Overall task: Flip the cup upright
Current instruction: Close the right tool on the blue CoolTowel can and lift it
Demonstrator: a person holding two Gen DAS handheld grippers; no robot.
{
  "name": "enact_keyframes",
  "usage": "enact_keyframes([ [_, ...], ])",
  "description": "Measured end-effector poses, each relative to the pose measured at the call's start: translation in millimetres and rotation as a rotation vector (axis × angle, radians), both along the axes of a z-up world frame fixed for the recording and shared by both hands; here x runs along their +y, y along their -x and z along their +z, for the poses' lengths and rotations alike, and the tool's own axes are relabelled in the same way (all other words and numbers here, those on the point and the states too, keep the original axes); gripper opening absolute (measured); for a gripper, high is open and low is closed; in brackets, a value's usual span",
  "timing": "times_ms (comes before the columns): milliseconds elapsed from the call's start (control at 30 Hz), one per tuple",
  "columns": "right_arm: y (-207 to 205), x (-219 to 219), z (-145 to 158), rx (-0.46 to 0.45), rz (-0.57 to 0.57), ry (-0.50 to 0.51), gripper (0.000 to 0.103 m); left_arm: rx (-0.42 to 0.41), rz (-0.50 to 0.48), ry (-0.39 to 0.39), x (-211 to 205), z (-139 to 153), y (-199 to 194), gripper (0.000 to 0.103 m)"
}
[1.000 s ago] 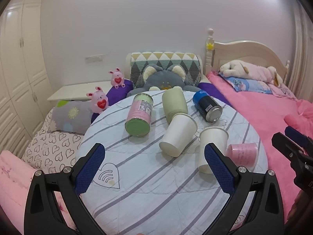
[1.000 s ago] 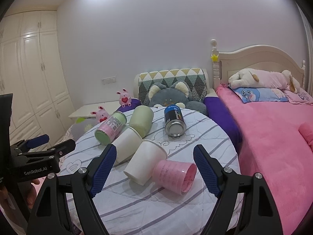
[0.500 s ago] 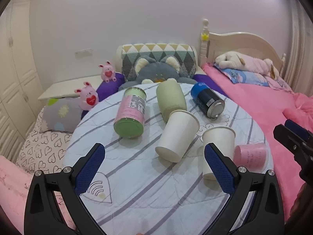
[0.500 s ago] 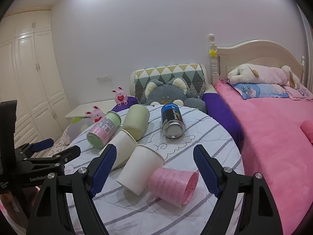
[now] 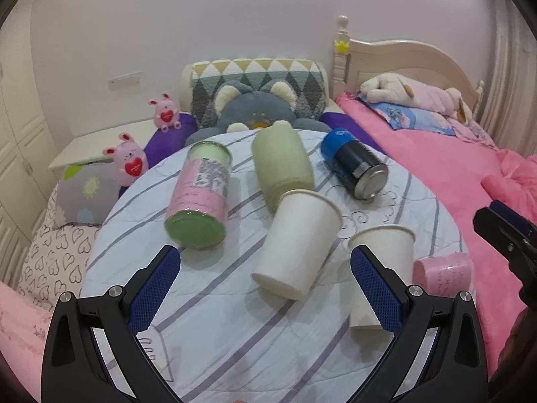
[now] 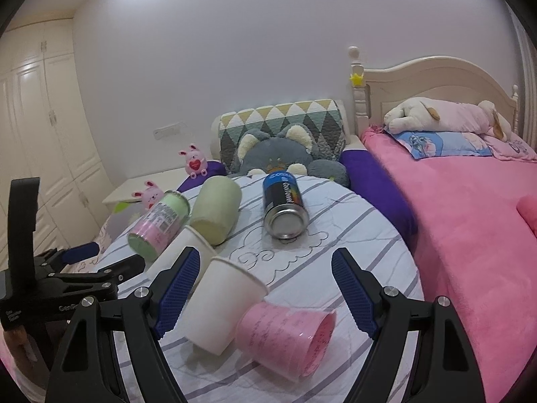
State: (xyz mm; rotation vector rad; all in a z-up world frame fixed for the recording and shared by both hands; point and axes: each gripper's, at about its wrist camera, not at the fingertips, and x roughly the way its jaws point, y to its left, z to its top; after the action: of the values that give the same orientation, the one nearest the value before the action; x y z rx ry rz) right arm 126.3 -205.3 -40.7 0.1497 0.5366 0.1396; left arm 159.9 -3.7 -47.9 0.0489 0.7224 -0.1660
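Note:
Several cups and cans lie on their sides on a round striped table [image 5: 235, 336]. A white paper cup [image 5: 297, 243] lies between my left gripper's [image 5: 265, 288] open fingers, base toward me. A second white paper cup [image 5: 382, 268] [image 6: 225, 305] lies right of it, partly behind the right finger [image 5: 376, 288]. A pink translucent cup [image 6: 288, 339] [image 5: 443, 273] lies on its side between my right gripper's [image 6: 265, 295] open fingers, mouth to the right. Both grippers are empty and held above the table's near edge.
A pink-labelled green can [image 5: 198, 201], a pale green cup [image 5: 282, 164] and a blue-black can [image 5: 355, 164] lie at the table's far side. Plush toys and pillows [image 5: 255, 110] sit behind. A pink bed [image 6: 470, 208] is at the right, cupboards [image 6: 40, 127] at the left.
Both grippers have moved forward toward the table; the cups look larger and closer. Nothing on the table has moved, and both grippers stay open.

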Motion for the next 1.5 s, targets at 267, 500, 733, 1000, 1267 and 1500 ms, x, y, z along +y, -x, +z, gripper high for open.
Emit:
enact_keyframes([
  [267,-31.4,-16.5,6.3,0.043,0.032,0.044,0.082,0.011,-0.008,0.005,-17.8,10.6,-16.1,0.103],
  [500,-91.1,-12.3,2.3,0.148,0.114,0.05,0.082,0.051,0.06,0.02,-24.2,17.9,-53.0,0.103],
  [733,-167.2,-7.7,-16.7,0.313,0.151,0.045,0.082,0.112,0.131,-0.005,-25.9,11.9,-102.7,0.103],
  [1000,-216.2,-3.2,-40.8,0.468,0.179,0.051,0.082,0.166,0.171,-0.078,-31.9,-0.5,-149.0,0.103],
  [1267,-240.0,1.4,-65.4,0.574,0.218,0.062,0.082,0.219,0.175,-0.09,-32.4,-19.0,-164.2,0.103],
  [1500,-243.0,5.6,-70.5,0.589,0.24,0.099,0.068,0.215,0.153,-0.09,-36.3,-17.7,-160.1,0.103],
])
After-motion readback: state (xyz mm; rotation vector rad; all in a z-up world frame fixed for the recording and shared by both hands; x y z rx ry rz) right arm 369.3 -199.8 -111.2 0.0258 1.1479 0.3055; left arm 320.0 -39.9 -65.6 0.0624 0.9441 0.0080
